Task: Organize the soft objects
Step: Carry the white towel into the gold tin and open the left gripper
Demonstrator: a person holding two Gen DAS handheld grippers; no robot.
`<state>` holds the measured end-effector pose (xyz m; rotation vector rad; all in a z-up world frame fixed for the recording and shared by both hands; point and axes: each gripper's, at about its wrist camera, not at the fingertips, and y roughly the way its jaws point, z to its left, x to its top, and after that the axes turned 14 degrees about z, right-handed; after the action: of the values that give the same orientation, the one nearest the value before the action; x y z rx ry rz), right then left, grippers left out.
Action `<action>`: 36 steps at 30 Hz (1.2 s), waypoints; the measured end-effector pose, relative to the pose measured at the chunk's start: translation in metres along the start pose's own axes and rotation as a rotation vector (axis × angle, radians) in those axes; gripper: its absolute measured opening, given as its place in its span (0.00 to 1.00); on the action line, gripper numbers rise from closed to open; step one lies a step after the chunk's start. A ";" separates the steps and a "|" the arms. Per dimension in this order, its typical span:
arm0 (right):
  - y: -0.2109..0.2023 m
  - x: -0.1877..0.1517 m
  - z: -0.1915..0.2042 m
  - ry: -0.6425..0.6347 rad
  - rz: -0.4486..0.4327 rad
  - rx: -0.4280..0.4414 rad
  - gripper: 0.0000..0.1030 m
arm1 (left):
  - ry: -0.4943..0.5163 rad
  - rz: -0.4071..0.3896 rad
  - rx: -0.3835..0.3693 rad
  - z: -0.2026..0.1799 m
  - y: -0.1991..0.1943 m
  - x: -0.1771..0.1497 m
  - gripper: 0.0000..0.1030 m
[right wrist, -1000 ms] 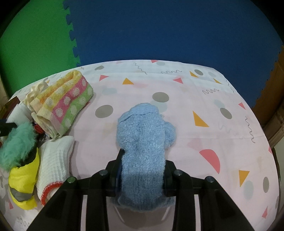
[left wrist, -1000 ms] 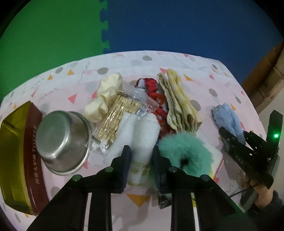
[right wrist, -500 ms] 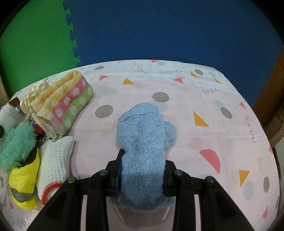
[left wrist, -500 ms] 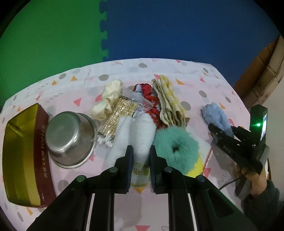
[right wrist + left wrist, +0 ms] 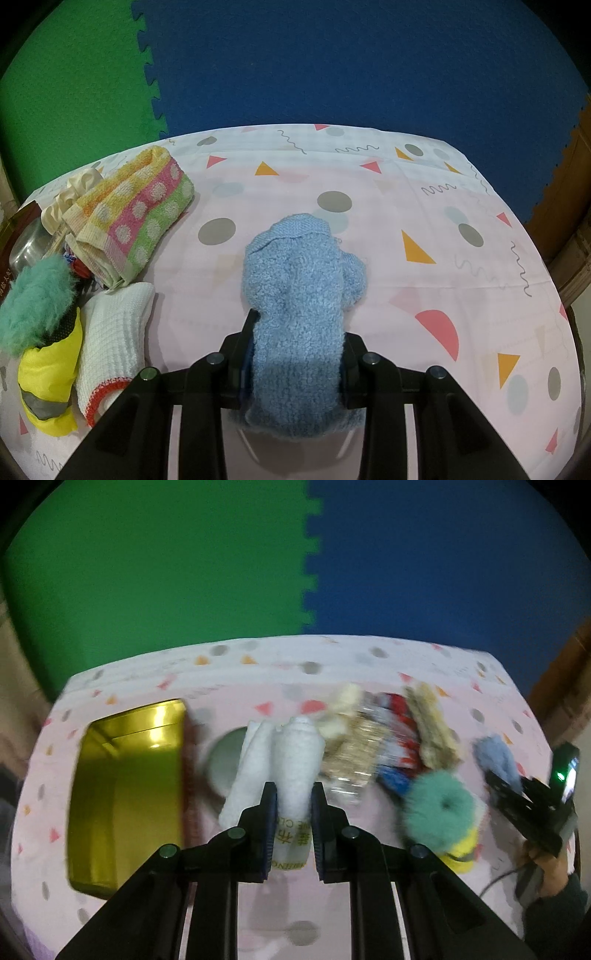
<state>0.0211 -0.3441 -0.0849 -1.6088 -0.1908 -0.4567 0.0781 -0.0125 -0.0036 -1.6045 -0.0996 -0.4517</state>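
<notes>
Since the earlier frame the left gripper (image 5: 293, 812) has closed onto the white rolled towel (image 5: 295, 760) and lifted it clear of the pile, now above the steel bowl (image 5: 223, 760). One gold tin (image 5: 125, 801) and that one bowl are on the table; nothing can be seen inside either. The right gripper (image 5: 297, 363) is unchanged, its jaws part-closed and pinching one blue fluffy cloth (image 5: 299, 295) that rests on the tablecloth (image 5: 443, 295).

My blue fluffy cloth (image 5: 299, 314) lies on a pink tablecloth (image 5: 461, 295) with grey dots, orange triangles; my tin (image 5: 125, 797) is gold
</notes>
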 end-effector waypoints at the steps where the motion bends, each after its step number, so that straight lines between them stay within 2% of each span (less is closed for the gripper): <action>1: 0.000 0.000 0.000 0.000 0.000 0.000 0.34 | -0.025 0.000 0.017 0.013 0.000 0.001 0.15; 12: 0.001 -0.001 0.000 -0.001 0.000 -0.002 0.34 | -0.197 0.050 0.187 0.119 0.021 0.000 0.15; 18: 0.002 -0.001 -0.001 -0.004 0.001 -0.007 0.34 | -0.243 0.101 0.219 0.153 0.044 -0.004 0.16; 31: 0.002 -0.002 -0.002 -0.009 0.001 -0.014 0.34 | -0.259 0.145 0.259 0.174 0.069 -0.014 0.20; 36: 0.002 -0.001 -0.002 -0.011 0.001 -0.016 0.34 | -0.267 0.149 0.247 0.176 0.070 -0.015 0.23</action>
<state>0.0203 -0.3463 -0.0870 -1.6273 -0.1951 -0.4498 0.1277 0.1557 -0.0781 -1.4089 -0.2275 -0.1025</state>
